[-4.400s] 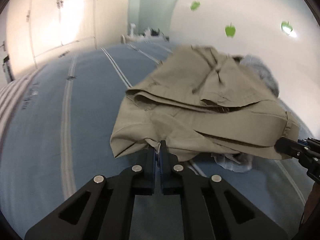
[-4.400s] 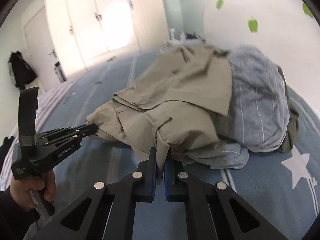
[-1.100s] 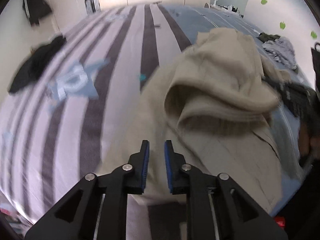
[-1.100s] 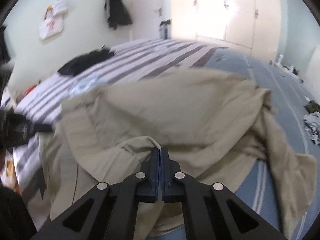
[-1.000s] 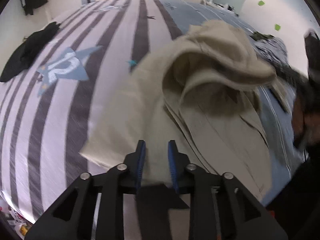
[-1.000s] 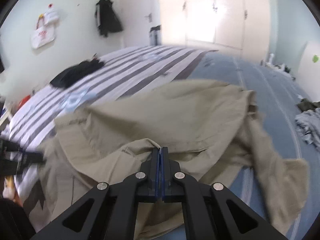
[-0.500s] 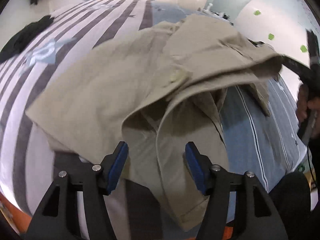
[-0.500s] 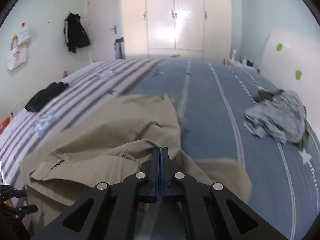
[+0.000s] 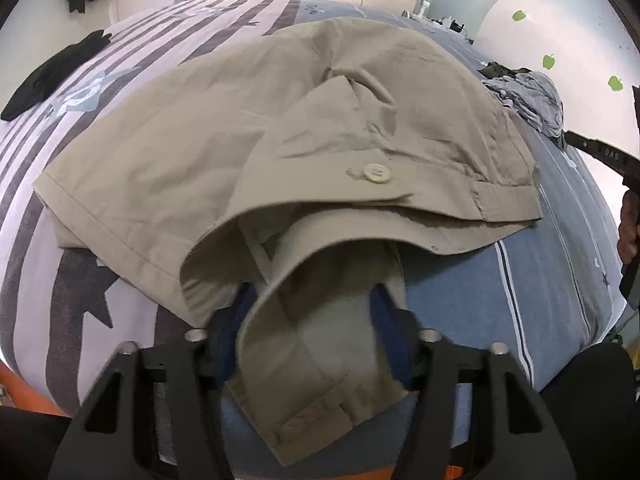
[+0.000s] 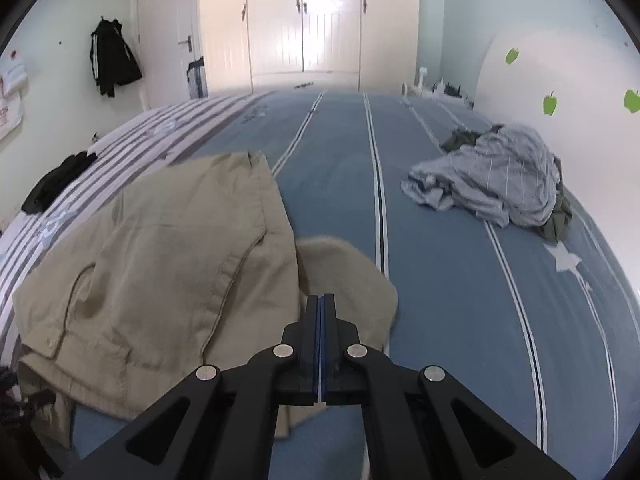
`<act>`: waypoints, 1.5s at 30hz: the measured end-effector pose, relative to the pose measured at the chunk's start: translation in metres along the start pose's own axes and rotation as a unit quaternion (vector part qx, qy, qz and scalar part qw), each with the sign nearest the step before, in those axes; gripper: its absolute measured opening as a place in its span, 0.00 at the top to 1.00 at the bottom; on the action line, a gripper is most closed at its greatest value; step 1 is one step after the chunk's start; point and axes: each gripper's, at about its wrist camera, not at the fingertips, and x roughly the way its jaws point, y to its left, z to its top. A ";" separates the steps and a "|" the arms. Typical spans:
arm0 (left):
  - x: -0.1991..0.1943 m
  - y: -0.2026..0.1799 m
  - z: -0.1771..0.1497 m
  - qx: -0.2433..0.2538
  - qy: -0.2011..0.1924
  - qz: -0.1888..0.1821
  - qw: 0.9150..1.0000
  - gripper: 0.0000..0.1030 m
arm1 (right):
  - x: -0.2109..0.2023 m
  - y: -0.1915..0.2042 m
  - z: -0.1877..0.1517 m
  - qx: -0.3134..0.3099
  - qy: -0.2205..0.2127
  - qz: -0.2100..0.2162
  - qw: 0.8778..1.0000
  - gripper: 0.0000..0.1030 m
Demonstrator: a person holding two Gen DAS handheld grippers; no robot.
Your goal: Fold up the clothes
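Blue striped bedspread [image 10: 460,300] fills both views. Left gripper [image 9: 310,328], jaws just closing, straddles khaki trousers' [image 9: 248,128] waistband at lower centre. Right gripper [image 10: 320,344] is pinched together, empty. Grey clothes pile [image 10: 496,176] upper right.

White "DAS" partly legible on right gripper [image 9: 600,154] body

One khaki garment [image 10: 168,264], one crumpled grey striped garment [image 10: 496,184], one black garment [image 10: 56,180], one hanging jacket [image 10: 114,62], three green apple stickers [image 10: 550,103], one bed [image 10: 440,280].
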 end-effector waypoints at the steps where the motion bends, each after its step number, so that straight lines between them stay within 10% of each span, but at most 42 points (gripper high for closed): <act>1: 0.000 -0.001 -0.001 0.004 -0.002 0.007 1.000 0.85 | 0.001 0.000 -0.005 -0.006 0.006 -0.003 1.000 1.00; 9: -0.030 0.021 0.011 -0.013 -0.059 0.063 0.996 0.99 | 0.017 0.016 -0.034 -0.021 0.055 0.049 0.997 0.96; 13: -0.044 0.038 0.026 0.001 -0.086 0.102 0.991 0.99 | 0.022 0.030 -0.040 -0.020 0.070 0.076 0.994 0.65; 17: -0.060 0.056 0.044 0.028 -0.112 0.136 0.984 0.99 | 0.022 0.042 -0.040 -0.029 0.078 0.089 0.993 0.62; 24: -0.054 0.077 0.030 0.007 -0.071 0.118 0.990 0.96 | 0.024 0.060 -0.045 -0.042 0.107 0.114 0.987 0.57; 38: -0.061 0.092 -0.013 -0.115 -0.038 0.061 0.991 0.52 | 0.020 0.106 -0.075 -0.013 0.136 0.033 0.990 0.53; 45: -0.041 0.088 -0.018 -0.098 -0.025 0.081 0.991 0.50 | 0.028 0.118 -0.087 0.003 0.145 0.023 0.989 0.50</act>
